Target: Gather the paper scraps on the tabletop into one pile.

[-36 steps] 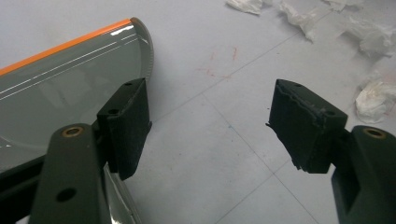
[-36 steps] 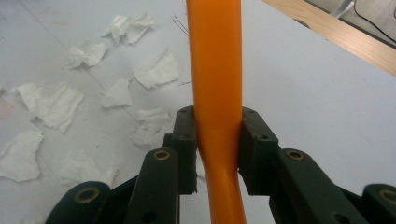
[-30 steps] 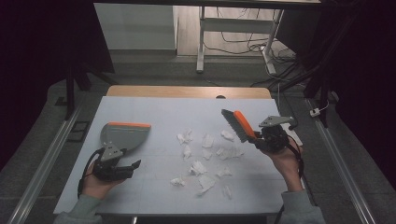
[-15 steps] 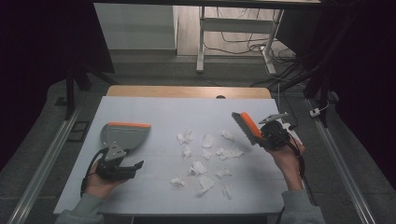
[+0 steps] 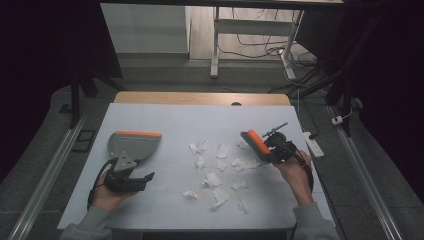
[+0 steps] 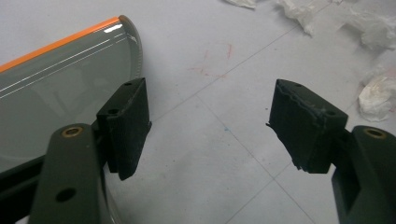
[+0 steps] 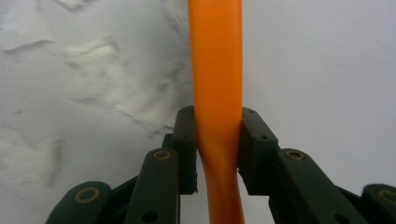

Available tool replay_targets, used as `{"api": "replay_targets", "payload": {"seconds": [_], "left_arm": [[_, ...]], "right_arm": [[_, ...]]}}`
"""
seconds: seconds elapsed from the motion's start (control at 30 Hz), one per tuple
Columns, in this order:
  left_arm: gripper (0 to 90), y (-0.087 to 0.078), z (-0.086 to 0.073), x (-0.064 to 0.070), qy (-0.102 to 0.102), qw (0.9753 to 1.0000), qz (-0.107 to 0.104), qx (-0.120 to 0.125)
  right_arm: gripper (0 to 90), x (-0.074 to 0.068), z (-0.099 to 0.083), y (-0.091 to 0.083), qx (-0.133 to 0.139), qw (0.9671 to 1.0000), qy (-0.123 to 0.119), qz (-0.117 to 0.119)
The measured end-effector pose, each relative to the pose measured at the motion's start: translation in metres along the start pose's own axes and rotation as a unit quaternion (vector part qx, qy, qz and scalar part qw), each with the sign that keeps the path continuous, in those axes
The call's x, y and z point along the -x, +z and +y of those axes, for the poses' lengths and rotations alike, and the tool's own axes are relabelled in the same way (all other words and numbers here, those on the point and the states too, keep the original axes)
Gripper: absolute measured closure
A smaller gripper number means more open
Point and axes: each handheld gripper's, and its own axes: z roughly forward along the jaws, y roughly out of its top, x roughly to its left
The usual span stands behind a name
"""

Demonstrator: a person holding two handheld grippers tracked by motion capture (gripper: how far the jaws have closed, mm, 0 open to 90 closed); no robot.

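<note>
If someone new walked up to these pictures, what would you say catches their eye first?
Probably the scatter of crumpled white paper scraps across the middle of the table. Next, the orange-handled brush gripped in the right gripper at the scatter's right edge. At the left lies a grey dustpan with an orange lip, with the left gripper open beside it.

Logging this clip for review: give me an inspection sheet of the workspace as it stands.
Surface: pale table sheet, faint marks.
Job's things: grey dustpan with orange edge lying at left; orange-and-black brush at right; crumpled paper scraps scattered mid-table.
Clutter: nothing seen beyond the scraps.
Grippers: left gripper jaws apart beside the dustpan; right gripper jaws clamped on the brush handle.
Cables: floor cables behind the table.
Surroundings: white desk frame, power strip, dark room.
</note>
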Motion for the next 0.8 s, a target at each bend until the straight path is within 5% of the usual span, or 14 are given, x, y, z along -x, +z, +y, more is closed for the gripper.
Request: {"api": "replay_targets", "payload": {"seconds": [0.1, 0.3, 0.4, 0.57, 0.8], "left_arm": [[30.4, -0.001, 0.000, 0.000, 0.000, 1.0000, 0.001, 0.002], [30.7, 0.001, 0.001, 0.001, 0.005, 1.0000, 0.001, 0.000], [30.9, 0.001, 0.001, 0.000, 0.006, 1.0000, 0.000, -0.001], [31.3, 0.001, 0.001, 0.000, 0.006, 1.0000, 0.001, 0.000], [31.3, 0.001, 0.002, 0.000, 0.004, 1.0000, 0.002, -0.001]], "right_arm": [[71.6, -0.016, 0.005, 0.000, -0.010, 0.9996, -0.024, -0.009], [71.6, -0.038, 0.012, -0.003, -0.003, 0.9979, -0.051, 0.040], [71.6, -0.041, 0.015, -0.009, 0.025, 0.9954, -0.059, 0.071], [71.6, -0.029, 0.018, -0.026, 0.070, 0.9960, -0.051, 0.023], [71.5, -0.002, 0.029, -0.014, 0.064, 0.9975, -0.027, 0.011]]}}
